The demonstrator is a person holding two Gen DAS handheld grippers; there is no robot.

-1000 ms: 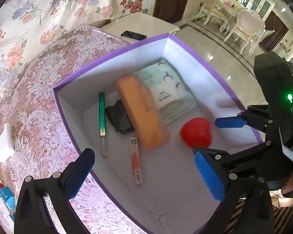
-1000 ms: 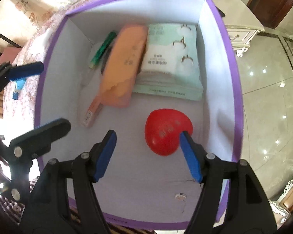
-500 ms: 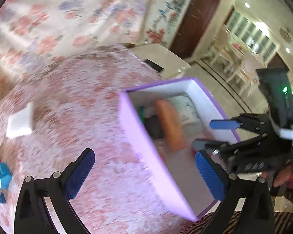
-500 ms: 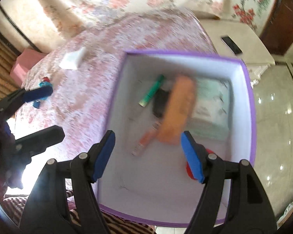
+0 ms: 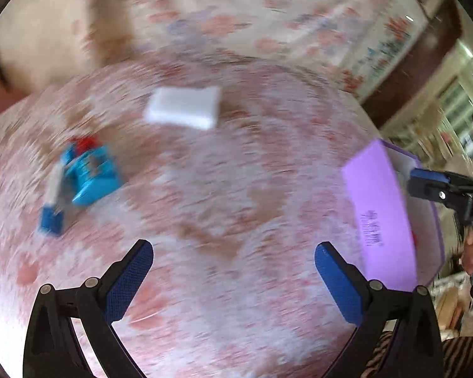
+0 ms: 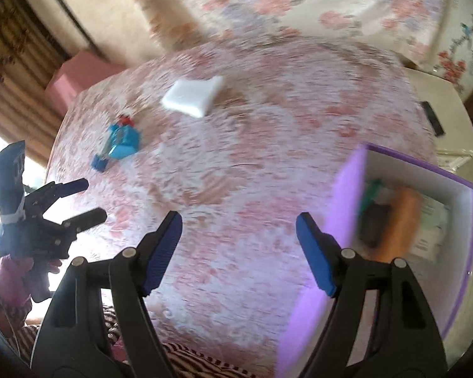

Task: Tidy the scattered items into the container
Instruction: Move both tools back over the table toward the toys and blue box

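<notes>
A purple box [image 6: 334, 220] with a white inside stands at the right of the table; it also shows in the left wrist view [image 5: 378, 214]. It holds an orange case [image 6: 403, 220], a green pen and a pale packet. A white packet [image 5: 184, 107] [image 6: 194, 96] and a blue toy [image 5: 85, 176] [image 6: 119, 143] lie on the floral cloth, far left of the box. My left gripper [image 5: 233, 280] is open and empty above the cloth. My right gripper [image 6: 238, 252] is open and empty beside the box's left wall.
The round table has a pink floral cloth [image 5: 236, 189]. A white side cabinet [image 6: 438, 110] with a dark phone on it stands behind the box. A pink box [image 6: 75, 78] sits beyond the table's far left edge. Both views are motion-blurred.
Both grippers have swung left, away from over the box and towards the cloth. The white packet and blue toy have come into the middle of both views. Both stayed open.
</notes>
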